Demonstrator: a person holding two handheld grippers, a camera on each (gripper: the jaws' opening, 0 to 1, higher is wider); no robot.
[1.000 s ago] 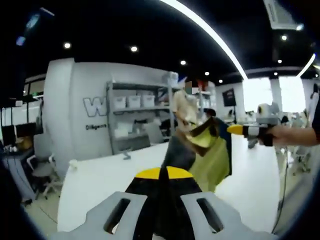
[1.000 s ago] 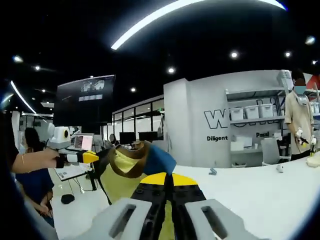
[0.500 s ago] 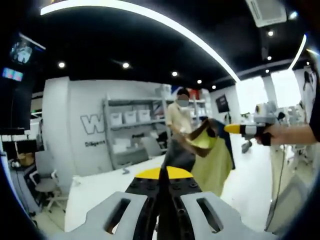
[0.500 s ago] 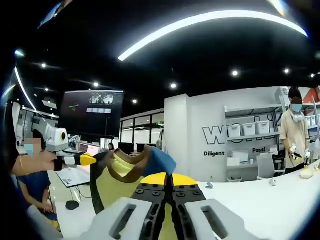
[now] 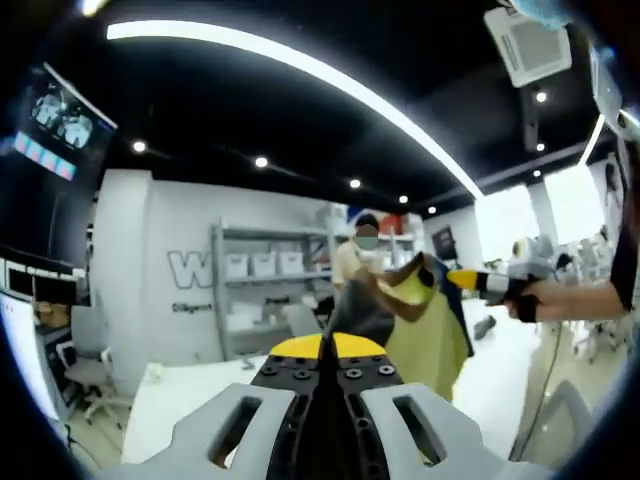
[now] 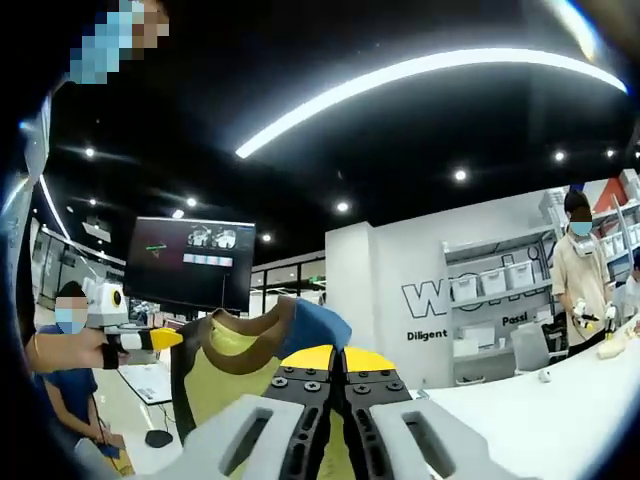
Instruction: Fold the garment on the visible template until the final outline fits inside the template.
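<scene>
Clearly we hold the garment (image 5: 425, 325) aloft, both grippers' jaws clamped on its cloth, above the surface (image 6: 560, 415); every fold remains undone.

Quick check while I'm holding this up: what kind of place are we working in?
Likely an open-plan lab or workshop. There are shelves of white bins against a lettered wall, a long white table, a hanging screen, and another person working at the table.

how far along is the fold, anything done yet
No fold looks done. In hand: the garment hangs in the air, stretched between the left gripper and right gripper, both shut on it. Left: lay it on the white table and do every fold; no template is in sight.
</scene>
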